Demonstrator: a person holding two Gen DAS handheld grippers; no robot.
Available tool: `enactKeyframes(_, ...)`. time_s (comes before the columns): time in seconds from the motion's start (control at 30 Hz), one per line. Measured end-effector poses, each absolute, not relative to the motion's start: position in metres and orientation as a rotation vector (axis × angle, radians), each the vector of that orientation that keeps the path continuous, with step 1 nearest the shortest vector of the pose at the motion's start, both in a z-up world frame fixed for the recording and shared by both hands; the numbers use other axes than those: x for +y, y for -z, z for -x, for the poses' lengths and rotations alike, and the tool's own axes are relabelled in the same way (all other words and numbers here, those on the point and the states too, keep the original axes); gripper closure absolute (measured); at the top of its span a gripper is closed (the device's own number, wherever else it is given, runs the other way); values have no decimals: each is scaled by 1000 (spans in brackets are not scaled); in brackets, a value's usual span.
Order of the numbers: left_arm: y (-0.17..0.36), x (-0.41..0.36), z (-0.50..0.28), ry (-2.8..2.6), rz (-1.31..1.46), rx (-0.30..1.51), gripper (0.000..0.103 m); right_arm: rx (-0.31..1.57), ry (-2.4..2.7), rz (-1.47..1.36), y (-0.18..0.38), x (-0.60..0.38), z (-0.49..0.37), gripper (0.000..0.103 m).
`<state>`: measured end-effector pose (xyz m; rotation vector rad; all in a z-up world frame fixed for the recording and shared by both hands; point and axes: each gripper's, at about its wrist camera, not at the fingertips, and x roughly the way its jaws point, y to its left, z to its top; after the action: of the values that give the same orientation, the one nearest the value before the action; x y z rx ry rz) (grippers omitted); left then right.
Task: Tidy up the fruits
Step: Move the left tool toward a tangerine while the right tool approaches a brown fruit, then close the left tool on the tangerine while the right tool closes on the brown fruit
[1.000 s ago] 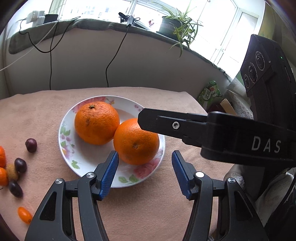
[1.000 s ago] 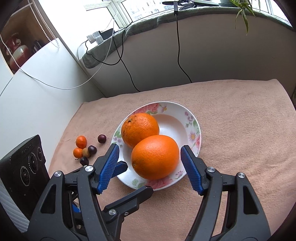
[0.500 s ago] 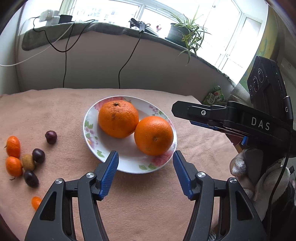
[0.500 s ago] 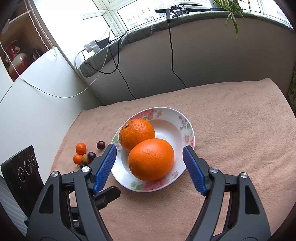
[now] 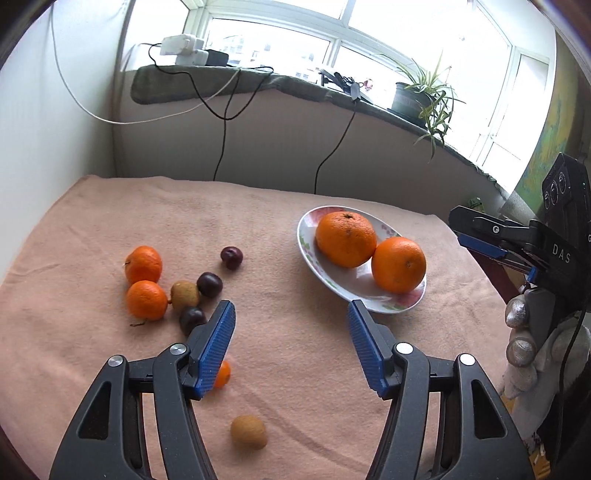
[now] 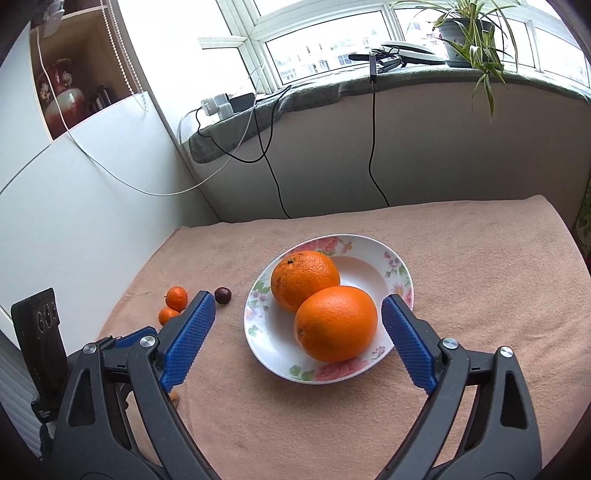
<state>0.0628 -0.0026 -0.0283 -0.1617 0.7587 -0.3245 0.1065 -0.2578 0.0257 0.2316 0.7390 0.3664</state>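
Note:
Two large oranges (image 6: 334, 323) (image 6: 304, 280) lie in a flowered white plate (image 6: 369, 266) on the pink cloth. My right gripper (image 6: 299, 332) hovers just short of the plate, its jaws opening wide, the pads clear of the near orange. My left gripper (image 5: 291, 343) hangs over bare cloth left of the plate (image 5: 332, 280), jaws opening with nothing between them. Left of it lie two mandarins (image 5: 143, 264) (image 5: 146, 300), three dark plums (image 5: 209, 284), a brown fruit (image 5: 184, 294), a small orange fruit (image 5: 222, 373) half hidden by the left finger, and another brown fruit (image 5: 248, 431).
A white wall (image 5: 44, 147) borders the cloth on the left. Behind runs a windowsill with hanging cables (image 6: 373, 147), a power strip (image 5: 184, 46) and a potted plant (image 6: 465, 33). The cloth's right edge drops off by a gloved hand (image 5: 521, 332).
My left gripper has swung left, off the plate toward the small fruits. The right gripper has drawn back slightly from the near orange and its jaws have spread wider.

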Motion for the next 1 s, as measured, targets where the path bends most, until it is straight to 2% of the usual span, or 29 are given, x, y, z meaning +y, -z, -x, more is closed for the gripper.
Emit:
enactKeyframes(0.3,46,61,-47,200,249,781,40,760,-480,-103,-17,-205,-85,9)
enactKeyframes(0.6,60,71,-47,221,301,806,44,822,-637,-41,5,-156,-68,10)
enactKeyframes(0.7,66,66,-47,264,312,829,50,855,-679,-14,15,-141,-63,17)
enactKeyframes(0.77,70,63,-47,287,314,843,57,876,-701,7,22,-133,-61,26)
enactKeyframes(0.9,74,59,-49,312,319,862,61,906,-748,31,33,-117,-54,35)
enactKeyframes(0.97,74,58,-51,313,315,867,62,919,-767,39,38,-111,-53,44)
enactKeyframes(1.0,75,57,-52,314,316,869,62,927,-776,45,41,-108,-52,46)
